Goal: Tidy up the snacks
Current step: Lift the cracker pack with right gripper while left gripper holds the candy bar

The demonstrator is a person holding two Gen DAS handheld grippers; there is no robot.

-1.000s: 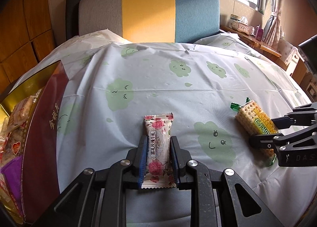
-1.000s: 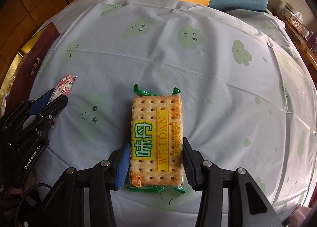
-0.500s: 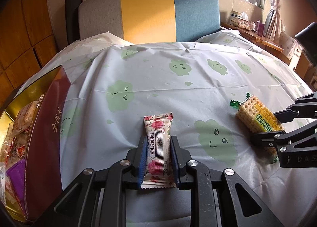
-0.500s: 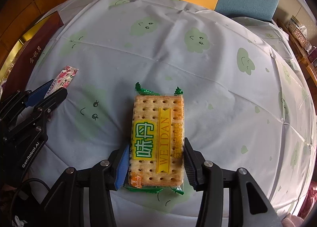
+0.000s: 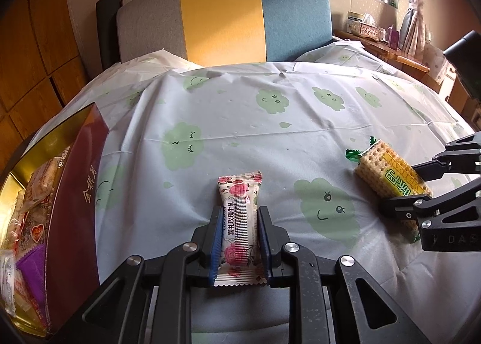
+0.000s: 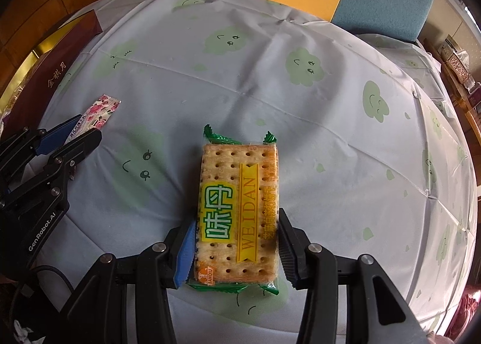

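Both grippers have risen a little since a moment ago, so the tablecloth (image 6: 315, 121) sits further below them and the maroon box (image 5: 75, 187) has slid left in the left view, each snack staying clamped as before. On the left, the left gripper (image 5: 239, 238) has its blue-padded jaws closed on a slim rose-print candy bar (image 5: 239, 223), a crinkly plastic sachet with serrated end seals; its long axis runs straight out along the fingers, the free end pointing away toward the striped grey, yellow and blue chair back (image 5: 222, 19). Over on the right, the right gripper (image 6: 236, 251) grips a flat rectangular cracker pack (image 6: 239, 211) by its long edges, clear film showing pale dimpled biscuits, with a yellow-green label, a gold ribbon reading WEIDAN and twisted green foil corners. That pack also lies lengthwise along the fingers, far end pointing across the table. Seen from the left camera the pack (image 5: 390, 175) slants toward the middle of the table between the black metal fingers of the right gripper (image 5: 402, 190). Smooth, creased plastic covers the table, pale blue-white with green smiling clouds. At the left edge stands the glossy open box with gold lettering and a gold lining, holding more wrapped snacks (image 5: 33, 202) jumbled inside.
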